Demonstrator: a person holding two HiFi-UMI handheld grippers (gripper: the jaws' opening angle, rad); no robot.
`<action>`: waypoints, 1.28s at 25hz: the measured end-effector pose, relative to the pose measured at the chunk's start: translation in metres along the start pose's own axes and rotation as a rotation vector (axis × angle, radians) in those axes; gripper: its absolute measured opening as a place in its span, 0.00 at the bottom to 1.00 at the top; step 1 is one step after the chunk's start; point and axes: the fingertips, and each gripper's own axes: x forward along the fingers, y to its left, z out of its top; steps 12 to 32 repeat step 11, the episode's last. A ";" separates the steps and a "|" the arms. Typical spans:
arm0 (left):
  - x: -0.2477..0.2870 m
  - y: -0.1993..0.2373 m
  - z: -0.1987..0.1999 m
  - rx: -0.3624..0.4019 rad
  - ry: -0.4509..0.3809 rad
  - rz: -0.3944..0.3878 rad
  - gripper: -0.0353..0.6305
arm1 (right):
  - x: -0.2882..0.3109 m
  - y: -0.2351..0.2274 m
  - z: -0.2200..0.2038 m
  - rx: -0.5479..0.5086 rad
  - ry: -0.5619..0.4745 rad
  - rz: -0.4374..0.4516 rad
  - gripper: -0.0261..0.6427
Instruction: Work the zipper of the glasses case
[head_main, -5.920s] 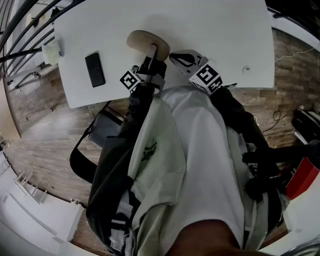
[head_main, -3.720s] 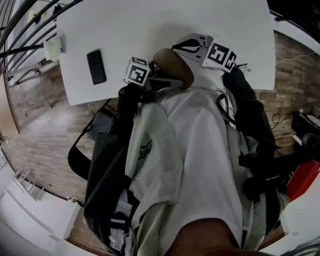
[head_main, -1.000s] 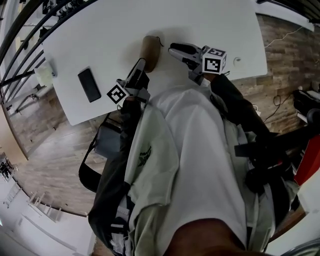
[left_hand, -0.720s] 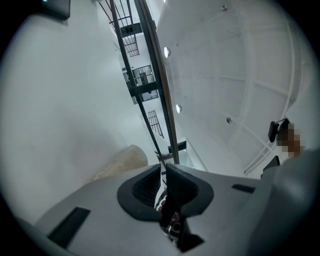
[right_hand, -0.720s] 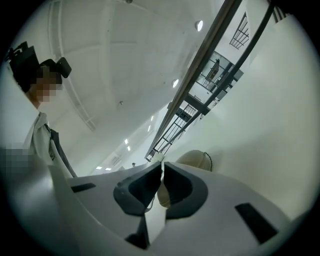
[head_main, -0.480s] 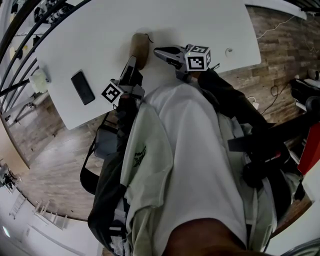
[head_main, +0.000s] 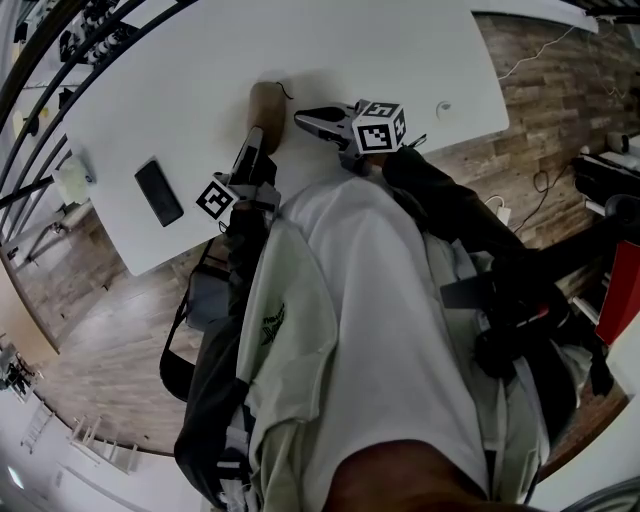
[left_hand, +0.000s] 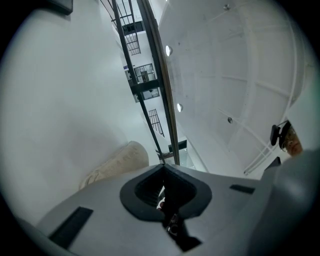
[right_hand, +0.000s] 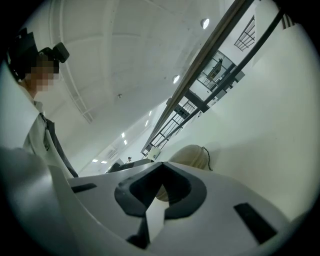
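Note:
The tan glasses case (head_main: 265, 106) lies on the white table (head_main: 330, 50), its dark zipper cord at its far end. My left gripper (head_main: 255, 140) points at the case's near end from just below it, jaws shut and empty. My right gripper (head_main: 300, 119) lies just right of the case, also shut on nothing. In the left gripper view the case (left_hand: 118, 162) shows to the left, beyond the closed left gripper (left_hand: 164, 166). In the right gripper view the case (right_hand: 192, 154) sits just past the closed right gripper (right_hand: 161, 165).
A black phone (head_main: 158, 192) lies on the table's left part, with a small white box (head_main: 74, 181) at the left edge. A small round mark (head_main: 443, 107) sits near the right edge. The person's white shirt and dark straps fill the lower picture.
The case, earlier held off the table between the grippers, now lies on it. Over the last second the view has swung left; both grippers stay close beside the case.

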 end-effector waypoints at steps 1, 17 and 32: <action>0.001 0.000 0.001 -0.003 -0.003 -0.003 0.06 | 0.000 -0.001 -0.001 -0.001 0.005 0.000 0.03; 0.001 0.000 0.001 -0.016 -0.013 -0.014 0.06 | 0.000 -0.002 -0.003 -0.005 0.020 -0.004 0.03; 0.001 0.000 0.001 -0.016 -0.013 -0.014 0.06 | 0.000 -0.002 -0.003 -0.005 0.020 -0.004 0.03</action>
